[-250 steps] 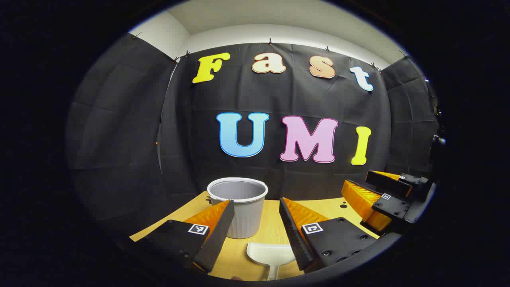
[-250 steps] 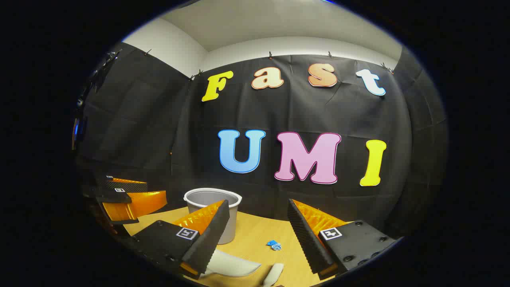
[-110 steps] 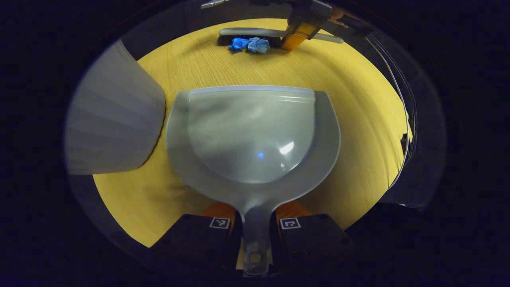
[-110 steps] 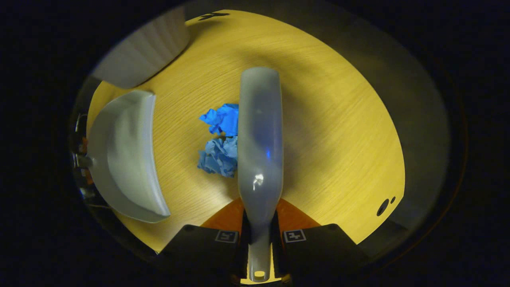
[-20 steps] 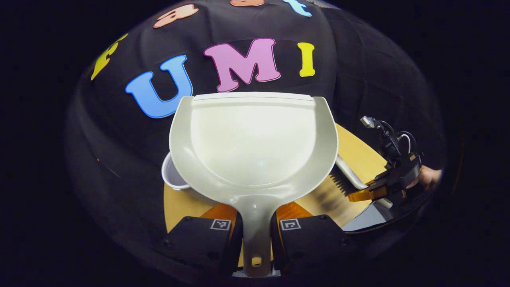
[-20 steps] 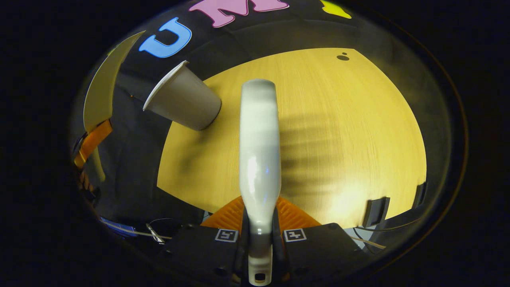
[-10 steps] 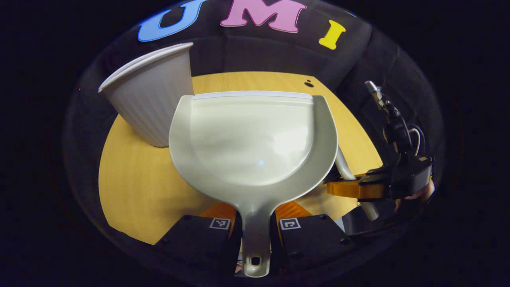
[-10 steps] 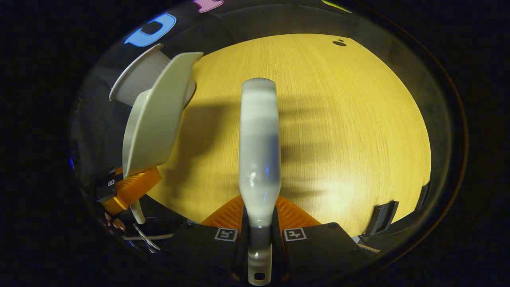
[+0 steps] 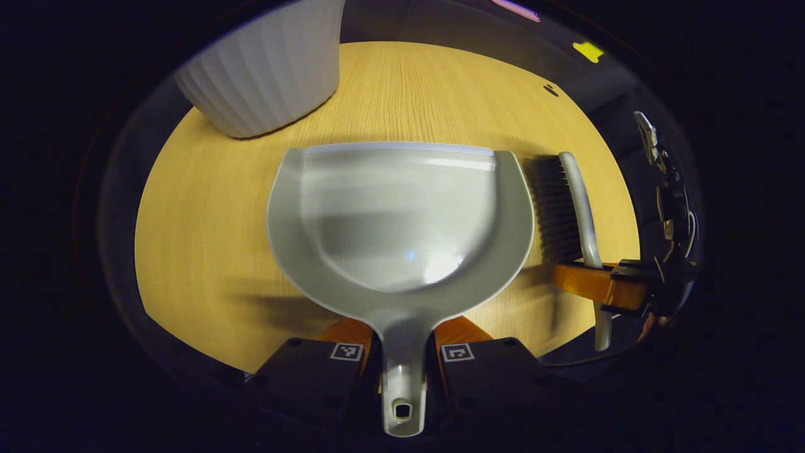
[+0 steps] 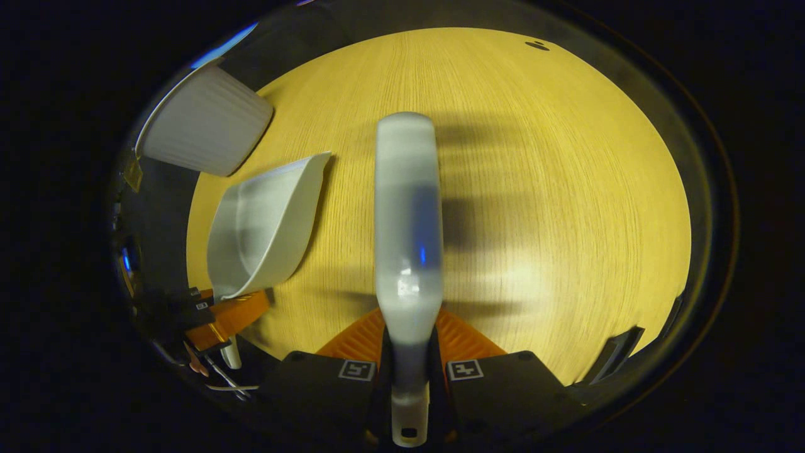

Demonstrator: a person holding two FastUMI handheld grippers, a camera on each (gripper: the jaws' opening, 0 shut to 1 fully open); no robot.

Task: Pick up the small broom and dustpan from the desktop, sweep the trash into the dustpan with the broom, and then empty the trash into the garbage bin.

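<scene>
Two tools over wooden desktop (image 9: pixel 207 207), dustpan (image 9: pixel 396 220), broom (image 10: pixel 407 226), ribbed bin (image 9: pixel 270 69)

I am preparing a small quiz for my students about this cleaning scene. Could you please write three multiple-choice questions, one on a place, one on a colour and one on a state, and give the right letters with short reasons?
1. Where does the broom lie relative to the dustpan in the left gripper view?
A. On its right
B. On its left
C. Inside it

2. What colour is the desktop?
A. Black
B. Light wood yellow
C. Red

3. What is inside the dustpan?
A. Blue paper
B. Nothing
C. Water

Answers: 1 A, its bristles sit beside the pan's right rim. 2 B, wood grain shows. 3 B, its bowl is bare.
</scene>
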